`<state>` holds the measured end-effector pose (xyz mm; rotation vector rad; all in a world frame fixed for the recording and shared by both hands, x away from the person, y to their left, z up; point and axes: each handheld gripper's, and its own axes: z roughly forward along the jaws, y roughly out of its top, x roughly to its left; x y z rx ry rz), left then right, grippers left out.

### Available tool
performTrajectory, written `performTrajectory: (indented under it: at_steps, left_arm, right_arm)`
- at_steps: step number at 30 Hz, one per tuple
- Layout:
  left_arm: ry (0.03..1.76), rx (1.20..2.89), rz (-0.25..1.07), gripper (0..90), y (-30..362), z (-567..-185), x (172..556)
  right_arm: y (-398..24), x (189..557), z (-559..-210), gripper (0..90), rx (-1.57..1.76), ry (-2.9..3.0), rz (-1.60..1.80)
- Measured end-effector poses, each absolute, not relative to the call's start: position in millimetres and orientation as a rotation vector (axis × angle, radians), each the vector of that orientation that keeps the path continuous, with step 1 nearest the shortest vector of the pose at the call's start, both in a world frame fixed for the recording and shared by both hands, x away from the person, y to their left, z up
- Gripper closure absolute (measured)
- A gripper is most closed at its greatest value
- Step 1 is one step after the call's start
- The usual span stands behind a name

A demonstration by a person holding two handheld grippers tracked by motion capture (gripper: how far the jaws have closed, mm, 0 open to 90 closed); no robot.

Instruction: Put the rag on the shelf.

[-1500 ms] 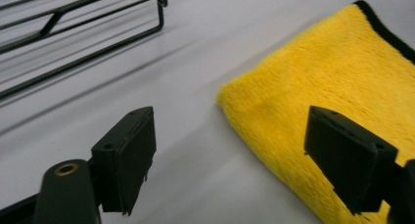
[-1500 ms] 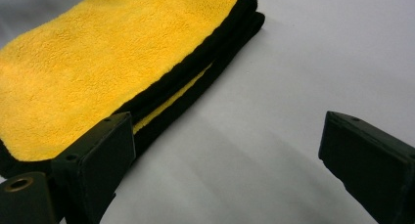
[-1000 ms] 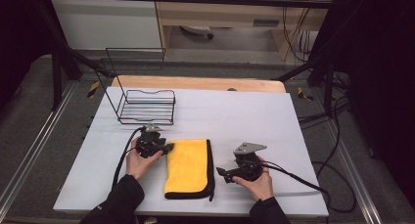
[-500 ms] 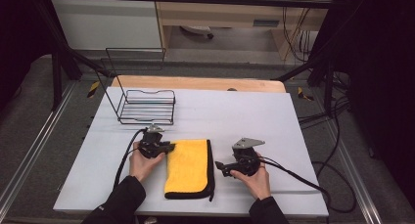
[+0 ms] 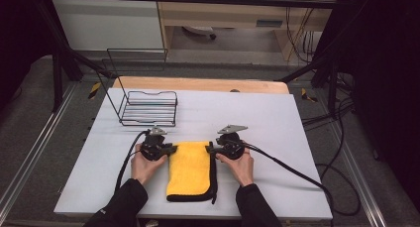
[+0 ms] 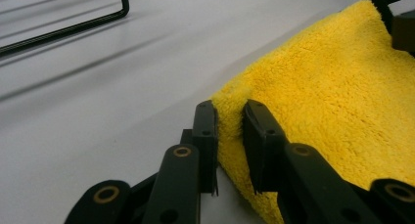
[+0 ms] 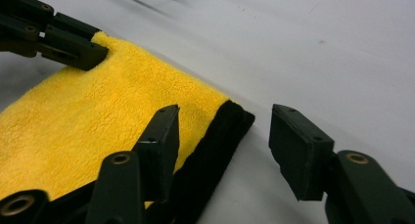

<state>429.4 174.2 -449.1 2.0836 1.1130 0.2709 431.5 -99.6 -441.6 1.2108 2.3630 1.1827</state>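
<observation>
Cloth (image 5: pixel 190 170), yellow with black trim, lies lower centre of white surface (image 5: pixel 277 118); near end cut off in both gripper views. Left hand-held gripper (image 6: pixel 230 123) clenched on cloth's far left corner. Right hand-held gripper (image 7: pixel 222 136) released, jaws straddling black-trimmed far right corner. Wire rack (image 5: pixel 148 107) upper left. Since earlier frame, both grippers moved up to cloth's far corners.

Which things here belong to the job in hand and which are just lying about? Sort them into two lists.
In the job, as far as the frames suggest:
- yellow cloth
- left gripper, jaws pinching the cloth's far left corner
- right gripper, jaws open astride the black-edged far right corner

Lying about:
- wire rack, apart from the cloth
- wooden board at the table's far edge
</observation>
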Motion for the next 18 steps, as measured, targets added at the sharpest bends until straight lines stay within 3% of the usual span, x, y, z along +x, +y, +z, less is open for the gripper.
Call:
performTrajectory:
  at_steps: [5, 18]
  left_arm:
    - [1.096, 2.100, 0.301, 74.7, 172.8, -448.8, 428.6]
    - [1.099, 2.089, 0.279, 76.0, 173.7, -449.4, 429.6]
  right_arm:
    - [-96.9, 434.7, -447.8, 58.3, 1.242, 2.397, 1.170]
    - [-91.5, 436.5, -450.7, 63.8, 1.316, 2.425, 1.146]
